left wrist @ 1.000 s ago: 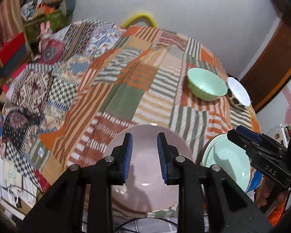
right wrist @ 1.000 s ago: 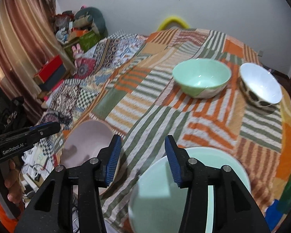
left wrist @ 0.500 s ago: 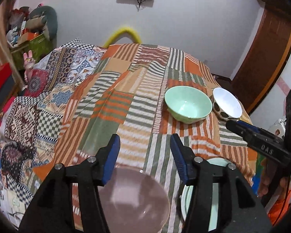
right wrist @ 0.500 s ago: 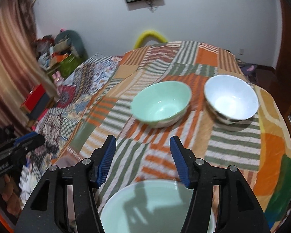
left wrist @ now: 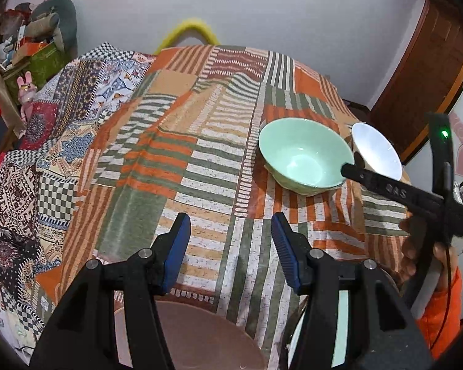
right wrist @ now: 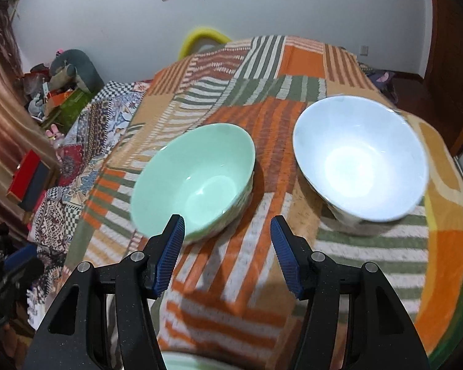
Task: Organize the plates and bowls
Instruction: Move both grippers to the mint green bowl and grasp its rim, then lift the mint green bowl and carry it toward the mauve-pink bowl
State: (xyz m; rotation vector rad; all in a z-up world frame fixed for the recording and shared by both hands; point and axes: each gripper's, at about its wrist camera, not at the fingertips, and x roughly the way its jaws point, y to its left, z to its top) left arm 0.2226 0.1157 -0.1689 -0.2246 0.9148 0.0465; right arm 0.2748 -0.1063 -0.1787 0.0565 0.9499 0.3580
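Right wrist: my right gripper [right wrist: 227, 246] jaws apart, empty; green bowl [right wrist: 194, 182] and white bowl [right wrist: 359, 163] sit close, so I risk clipping one rim.

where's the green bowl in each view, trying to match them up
Left wrist: green bowl sits right of centre, upper half, past the open left claw.
Right wrist: green bowl sits centre-left, just ahead of the open right claw.
Shared landmark: the white bowl at its right.
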